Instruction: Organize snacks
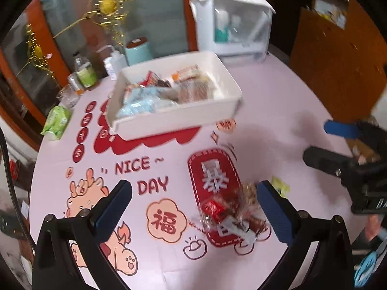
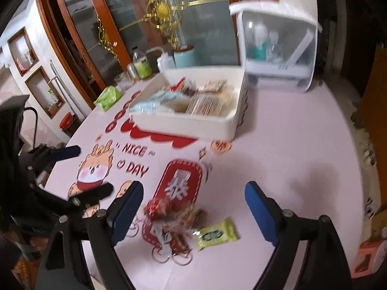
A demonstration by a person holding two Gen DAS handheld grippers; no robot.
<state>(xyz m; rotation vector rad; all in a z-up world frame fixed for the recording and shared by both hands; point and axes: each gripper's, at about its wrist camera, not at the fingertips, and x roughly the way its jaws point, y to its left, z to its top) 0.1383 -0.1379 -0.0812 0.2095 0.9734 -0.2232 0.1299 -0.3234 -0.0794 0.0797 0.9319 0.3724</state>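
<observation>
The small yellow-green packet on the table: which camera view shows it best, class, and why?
The right wrist view: the yellow-green packet lies whole beside the snack pile. In the left wrist view, only a yellow sliver shows behind a finger.

The left gripper point(image 1: 194, 213) and the right gripper point(image 2: 193, 213) are black frames with silver screws; each finger carries a blue ribbed pad point(image 1: 274, 211).

Snacks point(image 1: 167, 89) in bin point(image 1: 229, 102), seemingly heaped

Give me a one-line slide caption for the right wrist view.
Open right gripper hovers over loose snack packets and a yellow-green packet on the pink tablecloth, white snack tray beyond.
</observation>
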